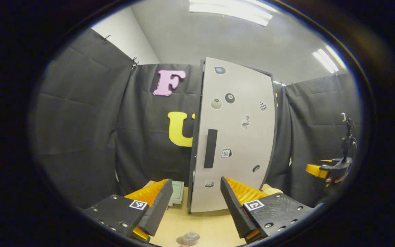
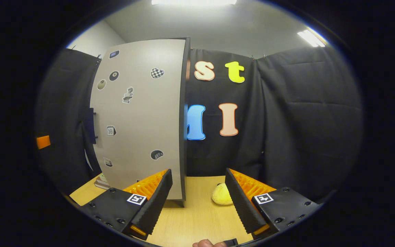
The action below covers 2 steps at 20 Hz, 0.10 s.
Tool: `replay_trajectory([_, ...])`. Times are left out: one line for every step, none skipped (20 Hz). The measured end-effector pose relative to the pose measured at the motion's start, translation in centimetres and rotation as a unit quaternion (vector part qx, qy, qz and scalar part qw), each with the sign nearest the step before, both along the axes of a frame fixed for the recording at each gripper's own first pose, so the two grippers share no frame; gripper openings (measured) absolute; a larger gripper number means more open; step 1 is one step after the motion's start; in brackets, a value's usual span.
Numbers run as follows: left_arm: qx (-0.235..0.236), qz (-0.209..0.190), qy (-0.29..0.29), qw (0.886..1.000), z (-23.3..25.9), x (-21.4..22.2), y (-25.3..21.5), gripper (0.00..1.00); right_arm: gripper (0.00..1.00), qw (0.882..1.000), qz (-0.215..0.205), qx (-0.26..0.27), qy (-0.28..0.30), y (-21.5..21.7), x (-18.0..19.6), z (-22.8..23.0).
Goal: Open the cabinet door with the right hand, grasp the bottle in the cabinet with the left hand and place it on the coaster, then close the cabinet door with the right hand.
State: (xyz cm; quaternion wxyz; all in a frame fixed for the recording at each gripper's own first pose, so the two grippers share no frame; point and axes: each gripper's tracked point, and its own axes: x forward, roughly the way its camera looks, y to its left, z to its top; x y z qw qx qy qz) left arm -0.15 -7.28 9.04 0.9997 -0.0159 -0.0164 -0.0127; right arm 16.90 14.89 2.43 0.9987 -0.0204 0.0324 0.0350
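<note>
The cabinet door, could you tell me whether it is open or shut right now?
Shut: the cabinet door lies flat against the cabinet's front, its handle untouched, and no inside shows. Both grippers, left and right, hover open before it.

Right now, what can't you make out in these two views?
- Cabinet inside, any bottle there: left gripper view, hidden behind the shut cabinet door.
- Clear round thing: cut off at the bottom edge; bottle or coaster, can't tell.
- Yellow object: right gripper view, partly behind a finger.

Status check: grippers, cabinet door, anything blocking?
Left gripper open, empty. Right gripper open, empty. Grey stickered cabinet door shut, black bar handle untouched. Yellow plush lump on the wooden table beside cabinet, clear of the door.
</note>
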Motion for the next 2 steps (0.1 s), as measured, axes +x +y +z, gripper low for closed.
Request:
replay_trajectory([0.004, 0.003, -0.003, 1.000, 0.22, -0.43, -0.11, 0.86, 0.92, 1.000, 0.005, 0.005, -0.002, 0.22, -0.21, 0.12])
replay_trajectory([0.010, 0.010, -0.005, 1.000, 0.36, -0.78, -0.26, 0.82, 0.92, 1.000, 0.012, 0.009, -0.001, 0.37, -0.39, 0.01])
